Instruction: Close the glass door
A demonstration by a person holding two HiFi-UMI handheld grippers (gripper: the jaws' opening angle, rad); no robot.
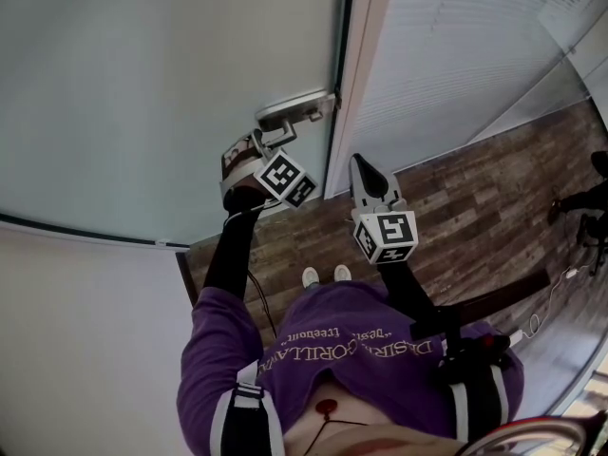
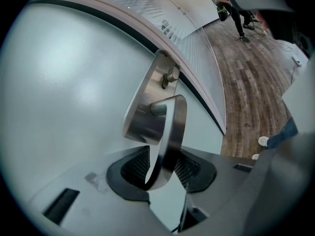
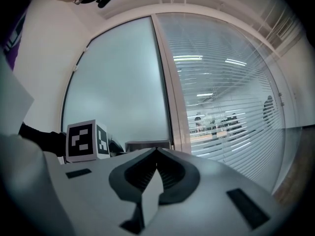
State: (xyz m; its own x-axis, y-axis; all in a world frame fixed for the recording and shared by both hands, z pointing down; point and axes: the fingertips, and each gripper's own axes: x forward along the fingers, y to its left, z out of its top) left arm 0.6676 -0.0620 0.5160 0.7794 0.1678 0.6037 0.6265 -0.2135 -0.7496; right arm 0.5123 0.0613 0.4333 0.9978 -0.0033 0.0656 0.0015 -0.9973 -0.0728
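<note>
The frosted glass door point(image 1: 142, 84) fills the left of the head view, its edge next to the white frame post point(image 1: 359, 74). A steel lever handle point(image 1: 294, 110) sits on a plate near that edge. My left gripper point(image 1: 275, 142) reaches up to it. In the left gripper view the curved lever point(image 2: 173, 127) runs down between the jaws of the left gripper point(image 2: 162, 165); a gap shows beside it at the left pad, so the jaws stand open around it. My right gripper point(image 1: 367, 169) hangs apart at the right, level, shut and empty, its tips together point(image 3: 157, 151).
A glass partition with slatted blinds point(image 1: 456, 55) stands right of the post. Below lies a wood-plank floor point(image 1: 475, 198), with my shoes point(image 1: 323, 275) close to the door. A white cable point(image 1: 560, 288) and dark stands lie at the far right.
</note>
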